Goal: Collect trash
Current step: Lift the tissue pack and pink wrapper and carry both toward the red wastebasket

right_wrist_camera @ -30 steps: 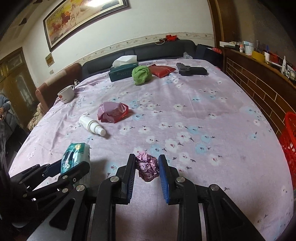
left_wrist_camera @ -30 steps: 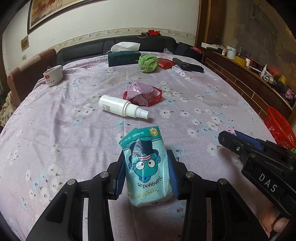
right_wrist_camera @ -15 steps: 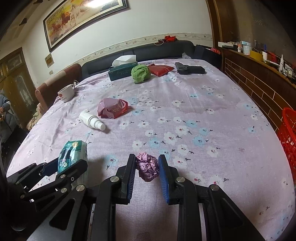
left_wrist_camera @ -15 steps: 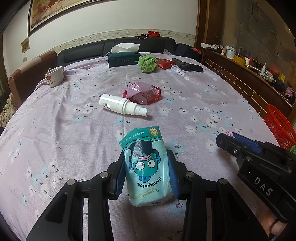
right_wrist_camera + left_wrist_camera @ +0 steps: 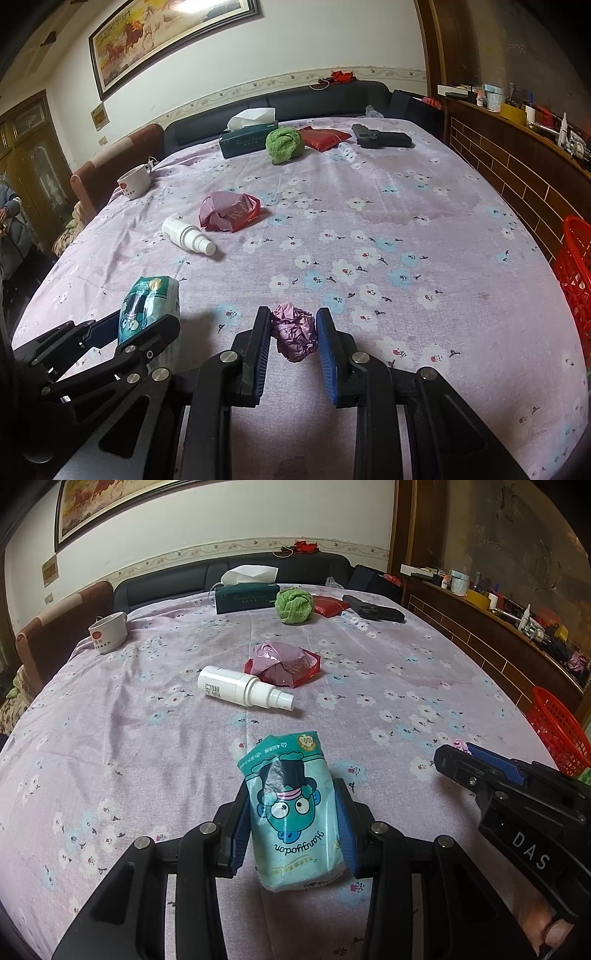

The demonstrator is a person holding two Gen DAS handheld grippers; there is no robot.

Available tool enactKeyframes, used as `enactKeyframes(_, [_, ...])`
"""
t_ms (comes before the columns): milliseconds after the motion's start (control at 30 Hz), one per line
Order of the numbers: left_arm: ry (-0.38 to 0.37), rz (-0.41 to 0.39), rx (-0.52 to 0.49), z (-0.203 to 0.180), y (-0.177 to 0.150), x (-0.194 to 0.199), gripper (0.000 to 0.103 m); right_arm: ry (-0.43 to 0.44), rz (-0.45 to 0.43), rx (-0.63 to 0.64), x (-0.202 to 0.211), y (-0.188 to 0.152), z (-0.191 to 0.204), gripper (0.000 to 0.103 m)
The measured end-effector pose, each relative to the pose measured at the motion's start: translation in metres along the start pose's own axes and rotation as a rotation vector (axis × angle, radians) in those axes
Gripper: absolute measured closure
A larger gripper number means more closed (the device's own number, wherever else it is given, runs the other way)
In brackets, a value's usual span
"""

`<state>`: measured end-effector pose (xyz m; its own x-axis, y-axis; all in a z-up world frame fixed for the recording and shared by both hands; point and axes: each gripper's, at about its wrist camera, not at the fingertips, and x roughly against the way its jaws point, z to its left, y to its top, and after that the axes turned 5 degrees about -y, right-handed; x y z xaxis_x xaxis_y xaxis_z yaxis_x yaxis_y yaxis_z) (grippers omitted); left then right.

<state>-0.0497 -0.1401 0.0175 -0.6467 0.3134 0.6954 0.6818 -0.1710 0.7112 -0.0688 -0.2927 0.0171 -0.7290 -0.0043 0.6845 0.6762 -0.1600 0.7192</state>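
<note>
"DAS" was printed in white on the right gripper [image 5: 461, 755]; "Hangyodon" and a "100" badge were read, upside down, on the teal tissue pack [image 5: 295, 812].

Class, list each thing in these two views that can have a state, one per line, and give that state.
Left gripper: shut on the tissue pack.
Tissue pack: held between the pads.
Right gripper: shut on the crumpled paper.
Crumpled paper: pinched, scrunched into a ball.
Spray bottle: lying on its side, cap on.
Mug: upright.
Tissue box: open, a tissue sticking out.
Red wrapper: crumpled, lying on the tablecloth.
Green cloth: bunched up.
</note>
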Motion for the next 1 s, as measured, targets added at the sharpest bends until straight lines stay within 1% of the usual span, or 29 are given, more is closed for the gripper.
enactKeyframes(567, [0.006,-0.006,0.002,-0.0028,0.0009,0.002,0.064,-0.002,0.001,-0.011,0.0048,0.0009,-0.0043,0.076])
enactKeyframes(1000, [0.009,-0.018,-0.005,-0.0047,0.0044,0.0074,0.064,-0.023,-0.006,-0.007,0.009,0.002,-0.0064,0.076])
